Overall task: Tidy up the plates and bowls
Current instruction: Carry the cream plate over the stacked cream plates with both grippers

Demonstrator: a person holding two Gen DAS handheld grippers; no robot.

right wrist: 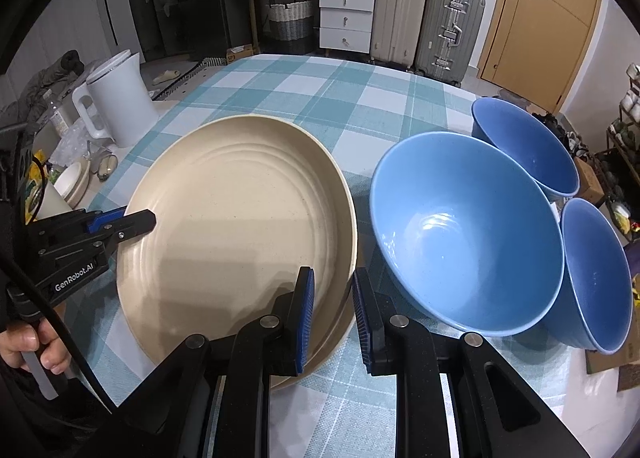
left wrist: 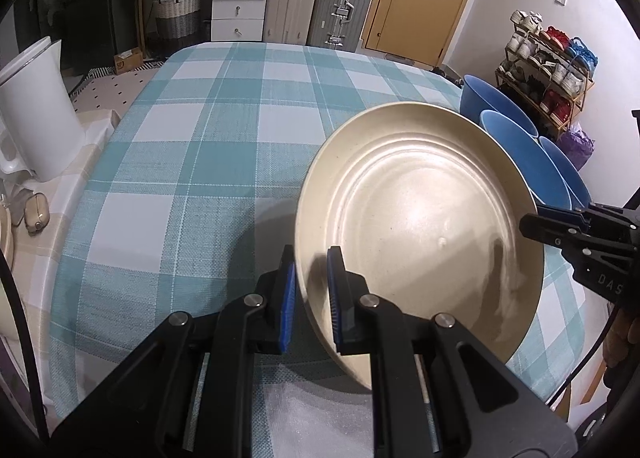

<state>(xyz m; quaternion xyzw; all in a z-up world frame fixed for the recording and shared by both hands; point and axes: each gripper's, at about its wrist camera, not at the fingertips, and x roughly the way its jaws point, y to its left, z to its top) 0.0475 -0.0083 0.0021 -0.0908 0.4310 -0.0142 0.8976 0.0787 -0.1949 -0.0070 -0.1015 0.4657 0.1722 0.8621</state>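
A cream plate sits on the checked tablecloth; in the right wrist view it lies on a second cream plate whose rim shows beneath. My left gripper straddles the plate's left rim, jaws close around it. My right gripper straddles the right rim with a gap on the outer side; it also shows in the left wrist view. Three blue bowls stand to the right: a large light one, a far one, a near right one.
A white kettle stands at the table's left edge, with a small white dish and clutter beside it. Suitcases, drawers and a door are beyond the table. A shoe rack stands at right.
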